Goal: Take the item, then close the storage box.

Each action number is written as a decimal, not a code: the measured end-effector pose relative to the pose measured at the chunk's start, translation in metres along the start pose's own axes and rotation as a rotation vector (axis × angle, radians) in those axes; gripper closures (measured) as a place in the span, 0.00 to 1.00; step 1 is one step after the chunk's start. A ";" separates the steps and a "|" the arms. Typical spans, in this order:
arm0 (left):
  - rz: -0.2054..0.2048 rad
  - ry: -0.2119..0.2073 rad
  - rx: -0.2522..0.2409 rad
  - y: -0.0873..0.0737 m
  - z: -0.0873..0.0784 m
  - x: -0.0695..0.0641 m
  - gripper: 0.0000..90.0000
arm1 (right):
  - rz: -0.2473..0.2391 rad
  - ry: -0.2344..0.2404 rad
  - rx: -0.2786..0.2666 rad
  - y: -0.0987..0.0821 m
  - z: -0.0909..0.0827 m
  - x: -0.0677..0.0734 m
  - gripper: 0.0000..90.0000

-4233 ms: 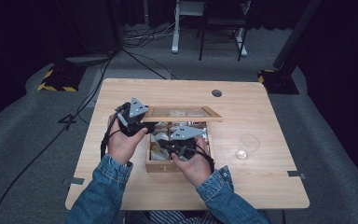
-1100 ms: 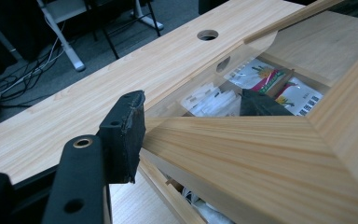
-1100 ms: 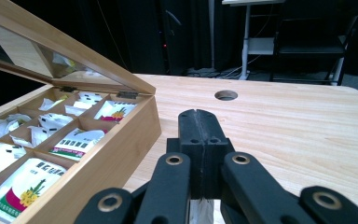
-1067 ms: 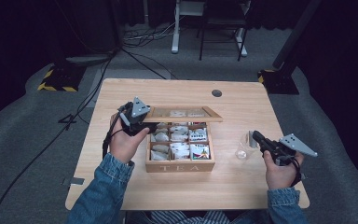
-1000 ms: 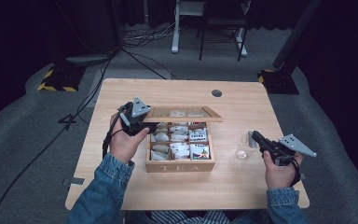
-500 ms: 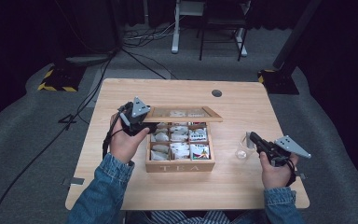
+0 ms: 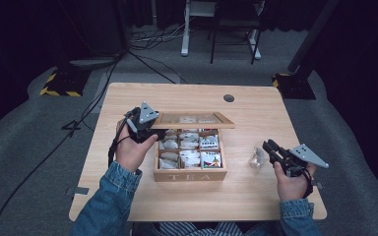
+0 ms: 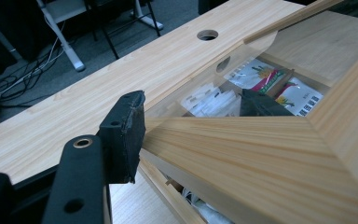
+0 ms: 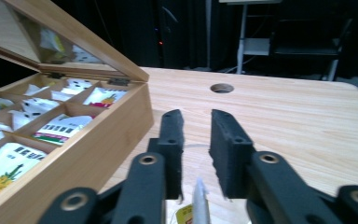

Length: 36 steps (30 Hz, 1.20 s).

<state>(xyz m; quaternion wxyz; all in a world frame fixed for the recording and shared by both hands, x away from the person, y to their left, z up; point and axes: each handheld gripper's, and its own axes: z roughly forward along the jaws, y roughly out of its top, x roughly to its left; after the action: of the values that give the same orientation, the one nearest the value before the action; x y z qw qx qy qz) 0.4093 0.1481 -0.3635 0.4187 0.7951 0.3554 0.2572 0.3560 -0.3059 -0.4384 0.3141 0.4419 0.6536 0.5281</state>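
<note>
A person in denim sleeves works at a wooden table (image 7: pixel 256 103) with a gripper in each hand, a wooden tea box (image 7: pixel 190 174) standing near the middle of the top, closer to the near edge. The left gripper (image 7: pixel 150 132) is clamped on the left corner of the box's glass-paned lid (image 7: pixel 194 119), holding it raised over the compartments; in the left gripper view one black pad (image 8: pixel 123 135) presses against the lid's wooden frame (image 8: pixel 242 154), with packets visible through the pane beyond. The box's compartments hold tea bags (image 7: pixel 191 147) in white and coloured wrappers, and the word TEA shows on its front wall.

To the right of the box, well clear of it and toward the table's right edge, the right gripper (image 7: pixel 268 147) points at a small clear-wrapped tea bag (image 7: pixel 256 158) lying on the tabletop just in front of its tips. Its jaws have just been opening and now stand narrowly parted; in the right gripper view the packet (image 9: pixel 199 205) sits low between the two black jaws, its yellow tag beside it, and the pads are not pressing on it. A round cable hole (image 7: pixel 229 98) marks the table's far edge, right of centre
</note>
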 end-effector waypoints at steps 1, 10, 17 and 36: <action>0.000 0.000 0.000 0.000 0.000 0.000 0.46 | -0.001 -0.005 0.002 0.002 -0.001 -0.001 0.78; 0.002 0.000 -0.002 0.000 0.000 0.000 0.46 | -0.006 -0.109 0.136 0.015 -0.008 -0.024 0.63; 0.002 0.001 -0.004 -0.001 0.000 0.000 0.46 | 0.043 -0.167 0.218 0.007 -0.009 -0.049 0.55; 0.004 -0.001 -0.011 -0.002 0.001 -0.001 0.45 | 0.091 -0.168 0.310 -0.004 -0.011 -0.074 0.47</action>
<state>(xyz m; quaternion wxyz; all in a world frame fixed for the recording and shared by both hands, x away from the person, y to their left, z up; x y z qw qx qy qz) 0.4086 0.1475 -0.3655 0.4226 0.7937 0.3523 0.2596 0.3755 -0.3777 -0.4437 0.2716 0.5566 0.6781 0.3958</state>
